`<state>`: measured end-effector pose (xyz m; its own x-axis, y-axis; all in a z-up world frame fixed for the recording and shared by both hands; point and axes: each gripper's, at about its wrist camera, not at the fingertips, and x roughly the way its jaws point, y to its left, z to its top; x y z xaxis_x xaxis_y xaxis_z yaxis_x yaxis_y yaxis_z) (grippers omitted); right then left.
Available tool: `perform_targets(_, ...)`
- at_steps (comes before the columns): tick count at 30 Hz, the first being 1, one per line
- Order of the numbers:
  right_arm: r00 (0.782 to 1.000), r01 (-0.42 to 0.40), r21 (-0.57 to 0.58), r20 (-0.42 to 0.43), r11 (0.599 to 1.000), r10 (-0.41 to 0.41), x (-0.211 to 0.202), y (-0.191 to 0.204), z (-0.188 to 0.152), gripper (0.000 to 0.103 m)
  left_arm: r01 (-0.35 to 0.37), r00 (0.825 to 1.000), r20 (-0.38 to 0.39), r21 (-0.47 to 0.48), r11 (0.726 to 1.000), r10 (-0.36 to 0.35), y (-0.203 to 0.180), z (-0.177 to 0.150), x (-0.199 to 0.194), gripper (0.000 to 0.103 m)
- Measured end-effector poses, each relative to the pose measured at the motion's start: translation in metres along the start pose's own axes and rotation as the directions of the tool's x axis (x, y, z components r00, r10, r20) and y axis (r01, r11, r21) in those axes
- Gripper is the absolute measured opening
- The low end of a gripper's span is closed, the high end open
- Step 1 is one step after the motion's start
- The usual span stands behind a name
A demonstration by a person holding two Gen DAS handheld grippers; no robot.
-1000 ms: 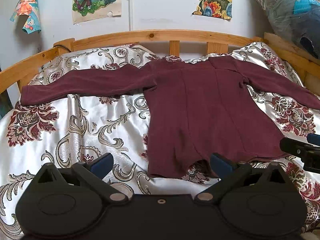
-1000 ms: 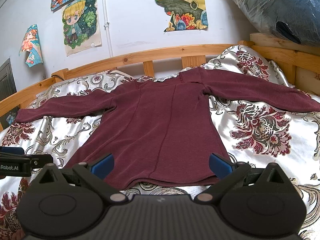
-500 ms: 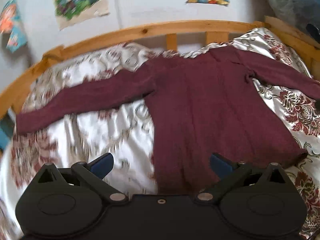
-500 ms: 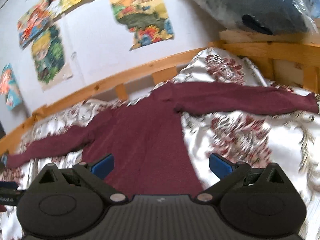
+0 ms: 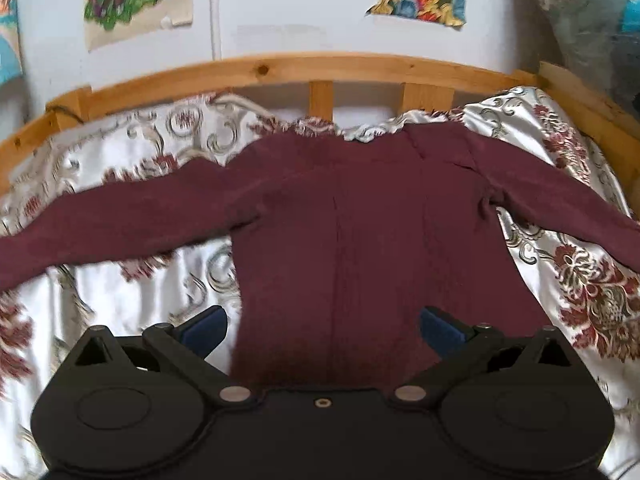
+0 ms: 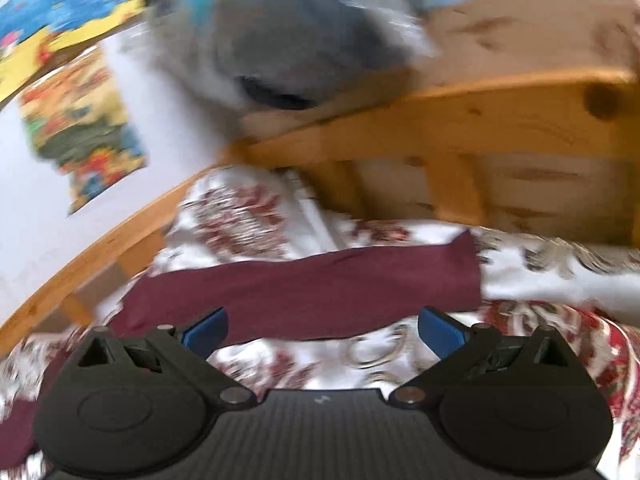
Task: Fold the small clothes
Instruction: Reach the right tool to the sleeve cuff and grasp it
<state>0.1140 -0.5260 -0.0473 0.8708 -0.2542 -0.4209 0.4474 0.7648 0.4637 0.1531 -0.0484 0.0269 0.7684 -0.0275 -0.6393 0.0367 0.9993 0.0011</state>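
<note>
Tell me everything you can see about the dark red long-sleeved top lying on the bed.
The maroon top lies flat on the floral satin bedspread, unfolded, both sleeves spread wide and its neckline toward the wooden headboard. The fabric looks soft and matte, with vertical seams down the body. In the right wrist view one sleeve ends in a straight cuff near the side rail. Both the left gripper and right gripper are open and hold none of it.

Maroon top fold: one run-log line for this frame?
stage: pre-grasp | maroon long-sleeve top: flat on bedspread, unfolded | left gripper: open, over hem | right gripper: open, facing sleeve
</note>
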Motion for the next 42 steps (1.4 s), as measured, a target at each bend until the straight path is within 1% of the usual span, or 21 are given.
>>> perform_targets(3, 1.000, 0.017, 0.039, -0.002, 0.999, -0.017, 0.004, -0.015, -0.001, 0.103, 0.003, 0.999, -0.032, -0.037, 0.999, -0.004, -0.007, -0.003, 0.014, 0.102)
perform_targets(5, 0.999, 0.039, 0.053, -0.005, 0.998, -0.039, 0.007, -0.024, -0.002, 0.103, 0.010, 0.999, -0.047, -0.042, 0.999, -0.012, -0.011, -0.006, 0.017, 0.102)
perform_targets(8, 0.998, 0.064, 0.066, -0.022, 0.996, -0.063, 0.016, -0.029, -0.005, 0.103, 0.013, 0.998, -0.053, -0.024, 1.000, -0.014, -0.021, -0.011, 0.015, 0.102)
perform_targets(12, 0.996, 0.087, 0.041, -0.021, 0.995, -0.086, 0.019, -0.024, -0.009, 0.103, 0.009, 0.999, -0.037, 0.021, 1.000, -0.008, -0.038, -0.019, 0.008, 0.102)
perform_targets(16, 0.997, 0.071, 0.053, -0.012, 0.996, -0.070, 0.021, -0.025, -0.009, 0.103, 0.005, 0.999, -0.048, 0.043, 0.999, -0.003, -0.051, -0.023, 0.004, 0.102)
perform_targets(19, 0.999, 0.045, 0.093, -0.005, 0.995, -0.045, 0.026, -0.031, -0.007, 0.103, 0.008, 0.999, -0.054, 0.038, 0.999, -0.006, -0.056, -0.023, 0.000, 0.102)
perform_targets(22, 0.999, 0.045, 0.125, 0.004, 0.991, -0.045, 0.032, -0.036, -0.005, 0.103, -0.005, 0.998, -0.058, 0.041, 0.999, 0.008, -0.060, -0.021, -0.005, 0.102)
perform_targets(27, 0.999, 0.015, 0.201, 0.031, 0.979, -0.022, 0.037, -0.048, 0.000, 0.102, -0.004, 0.999, -0.050, 0.057, 0.998, 0.007, -0.064, -0.022, -0.014, 0.102)
perform_targets(30, 0.998, 0.041, 0.208, 0.036, 0.977, -0.050, 0.038, -0.050, 0.000, 0.093, 0.006, 0.999, -0.048, 0.063, 0.998, -0.002, -0.066, -0.024, -0.017, 0.102)
perform_targets(32, 0.996, 0.070, 0.210, 0.037, 0.975, -0.079, 0.039, -0.051, -0.001, 0.085, 0.010, 0.999, -0.044, 0.068, 0.998, -0.006, -0.067, -0.024, -0.018, 0.102)
perform_targets(38, 0.995, 0.073, 0.220, 0.052, 0.973, -0.087, 0.039, -0.055, -0.002, 0.083, 0.022, 0.999, -0.039, 0.087, 0.996, -0.019, -0.070, -0.024, -0.021, 0.102)
perform_targets(41, 0.993, 0.092, 0.214, 0.055, 0.972, -0.106, 0.038, -0.054, -0.003, 0.075, 0.014, 0.999, -0.034, 0.098, 0.995, -0.011, -0.071, -0.023, -0.023, 0.102)
perform_targets(42, 0.992, 0.097, 0.213, 0.058, 0.972, -0.111, 0.038, -0.055, -0.004, 0.070, 0.013, 0.999, -0.036, 0.096, 0.995, -0.010, -0.070, -0.023, -0.023, 0.102)
